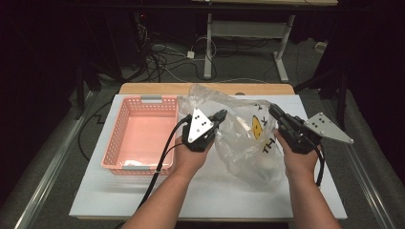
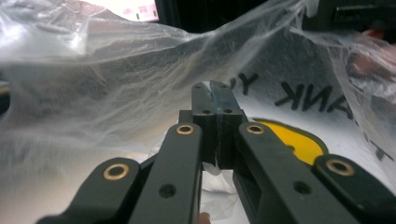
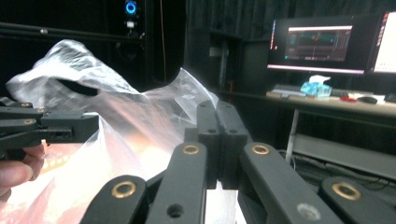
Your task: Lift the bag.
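A clear plastic bag [image 1: 241, 143] printed with a yellow smiley face and black letters hangs between my two grippers above the white table top. At the bag's left edge, my left gripper [image 1: 220, 116] is shut on the film; a thin sheet of plastic shows pinched between its closed jaws [image 2: 215, 95]. My right gripper [image 1: 273, 111] holds the bag's right edge, its jaws pressed together [image 3: 217, 114] where the film [image 3: 116, 121] meets them. Across the bag the left gripper [image 3: 51, 128] also shows, with a fingertip below it. Something pale lies inside the bag [image 2: 116, 93], blurred.
A pink slotted basket [image 1: 125, 119] stands on the left of the white board [image 1: 210, 200], close to my left hand. Beyond the table are a desk frame and cables on the floor. A desk with monitors [image 3: 317, 44] stands to the right.
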The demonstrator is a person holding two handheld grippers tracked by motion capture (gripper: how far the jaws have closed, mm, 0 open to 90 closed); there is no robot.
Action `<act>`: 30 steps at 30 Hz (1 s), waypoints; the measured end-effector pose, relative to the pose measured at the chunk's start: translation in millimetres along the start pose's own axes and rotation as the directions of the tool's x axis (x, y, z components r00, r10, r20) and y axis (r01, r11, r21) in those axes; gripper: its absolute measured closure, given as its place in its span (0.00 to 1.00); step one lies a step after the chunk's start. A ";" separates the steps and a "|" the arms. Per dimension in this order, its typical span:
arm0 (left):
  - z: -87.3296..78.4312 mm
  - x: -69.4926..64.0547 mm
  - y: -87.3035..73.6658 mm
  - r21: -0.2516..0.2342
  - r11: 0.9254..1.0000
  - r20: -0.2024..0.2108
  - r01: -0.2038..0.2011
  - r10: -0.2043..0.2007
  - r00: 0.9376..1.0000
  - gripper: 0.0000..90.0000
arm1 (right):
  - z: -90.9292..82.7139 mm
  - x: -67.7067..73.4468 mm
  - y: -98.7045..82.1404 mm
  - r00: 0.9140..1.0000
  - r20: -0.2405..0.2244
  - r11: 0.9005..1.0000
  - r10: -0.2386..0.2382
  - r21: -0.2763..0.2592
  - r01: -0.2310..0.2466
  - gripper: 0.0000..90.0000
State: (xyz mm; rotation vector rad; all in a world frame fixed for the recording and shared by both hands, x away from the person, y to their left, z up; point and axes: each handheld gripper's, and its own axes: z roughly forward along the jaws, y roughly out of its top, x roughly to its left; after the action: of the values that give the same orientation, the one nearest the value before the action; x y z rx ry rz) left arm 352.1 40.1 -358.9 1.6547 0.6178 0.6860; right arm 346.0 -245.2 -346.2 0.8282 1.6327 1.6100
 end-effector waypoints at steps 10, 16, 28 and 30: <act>-0.2 -5.8 27.8 -0.092 0.996 -0.012 0.002 -0.003 1.000 0.98 | -5.9 1.9 19.8 1.000 0.027 0.996 -0.014 -0.083 0.016 1.00; 4.1 -4.8 41.7 -0.134 0.991 -0.009 0.022 -0.023 1.000 0.98 | -3.1 -0.5 39.0 0.999 0.043 0.990 -0.008 -0.139 0.013 1.00; 17.7 6.6 74.5 -0.173 0.985 -0.024 0.006 -0.011 1.000 0.98 | 13.0 -23.7 78.2 0.995 0.103 0.987 -0.011 -0.160 0.027 1.00; 21.4 7.5 76.9 -0.171 0.985 -0.025 0.006 -0.010 1.000 0.98 | 13.0 -27.5 84.1 0.994 0.109 0.985 -0.004 -0.170 0.023 1.00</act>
State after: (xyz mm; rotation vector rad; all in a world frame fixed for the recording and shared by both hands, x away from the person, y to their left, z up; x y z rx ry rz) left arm 375.3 17.4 -285.5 1.4858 0.5675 0.7347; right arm 369.9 -258.3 -261.0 0.7987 1.4011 1.6404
